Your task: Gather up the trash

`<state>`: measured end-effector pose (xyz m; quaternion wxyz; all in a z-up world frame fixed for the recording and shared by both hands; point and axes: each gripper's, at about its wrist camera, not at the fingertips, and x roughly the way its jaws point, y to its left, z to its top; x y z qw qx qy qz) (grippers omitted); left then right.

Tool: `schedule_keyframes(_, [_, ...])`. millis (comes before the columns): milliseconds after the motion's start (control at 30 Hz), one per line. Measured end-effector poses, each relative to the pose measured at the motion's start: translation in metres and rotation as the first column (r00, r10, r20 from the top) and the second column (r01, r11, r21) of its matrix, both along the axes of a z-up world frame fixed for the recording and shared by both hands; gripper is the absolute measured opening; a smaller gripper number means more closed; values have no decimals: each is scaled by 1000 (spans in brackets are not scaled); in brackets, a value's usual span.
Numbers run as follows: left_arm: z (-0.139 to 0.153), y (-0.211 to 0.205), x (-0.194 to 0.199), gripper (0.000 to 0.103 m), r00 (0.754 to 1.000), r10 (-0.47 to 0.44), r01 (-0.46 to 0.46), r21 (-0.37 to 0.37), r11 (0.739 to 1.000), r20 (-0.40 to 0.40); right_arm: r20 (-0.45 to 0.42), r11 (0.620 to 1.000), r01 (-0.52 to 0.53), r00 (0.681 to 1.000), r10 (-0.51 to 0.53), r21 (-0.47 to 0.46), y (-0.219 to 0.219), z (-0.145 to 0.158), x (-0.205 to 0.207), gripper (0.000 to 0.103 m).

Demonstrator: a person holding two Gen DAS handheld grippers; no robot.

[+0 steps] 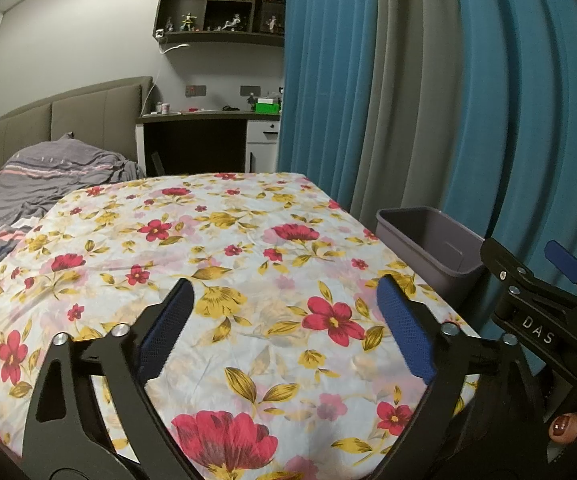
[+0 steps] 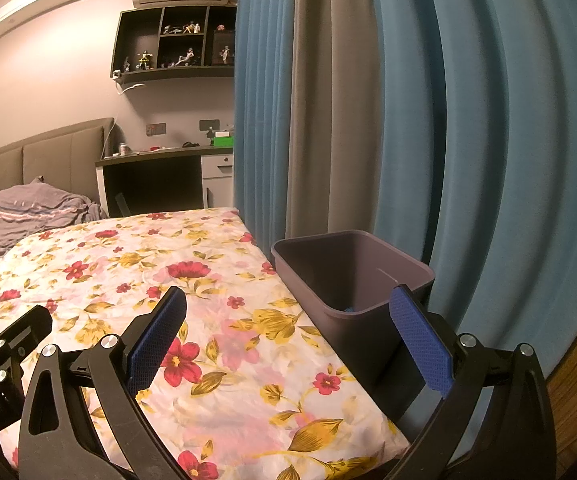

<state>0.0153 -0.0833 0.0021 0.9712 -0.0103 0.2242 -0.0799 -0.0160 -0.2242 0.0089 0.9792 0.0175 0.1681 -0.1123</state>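
Both grippers, left gripper [image 1: 284,326] and right gripper [image 2: 288,340], gape empty beside the grey plastic bin [image 2: 352,276]; no trash visible on the floral cloth [image 1: 208,240], so collecting seems finished or searching comes next.

The bin [image 2: 352,280] hides its floor behind the near wall; shelf figurines [image 1: 224,20] are too small to identify.

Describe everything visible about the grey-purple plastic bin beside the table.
The grey-purple plastic bin is rectangular, open-topped and upright, with a rolled rim and smooth matte walls. It stands against the right edge of the floral tablecloth, before the blue and grey curtain. Something small and blue lies at its bottom; neither gripper touches it.
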Motion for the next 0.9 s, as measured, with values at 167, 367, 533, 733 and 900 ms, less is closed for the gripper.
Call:
schedule_keyframes(167, [1, 2, 0, 65, 1000, -7, 6, -5, 1000, -7, 0, 1000, 0, 1000, 0, 0, 0, 0, 0, 97])
schedule_keyframes(367, [1, 3, -2, 64, 1000, -13, 13, -10, 1000, -6, 0, 1000, -1, 1000, 1, 0, 0, 0, 0, 97])
schedule_keyframes(533, [1, 7, -5, 64, 1000, -11, 11, -15, 1000, -6, 0, 1000, 0, 1000, 0, 0, 0, 0, 0, 97])
schedule_keyframes(733, [2, 10, -6, 64, 1000, 7, -7, -13, 1000, -2, 1, 1000, 0, 1000, 0, 0, 0, 0, 0, 97])
schedule_keyframes(900, [4, 16, -6, 75, 999, 30, -30, -13, 999, 11, 4, 1000, 2, 1000, -2, 1, 1, 1, 0, 97])
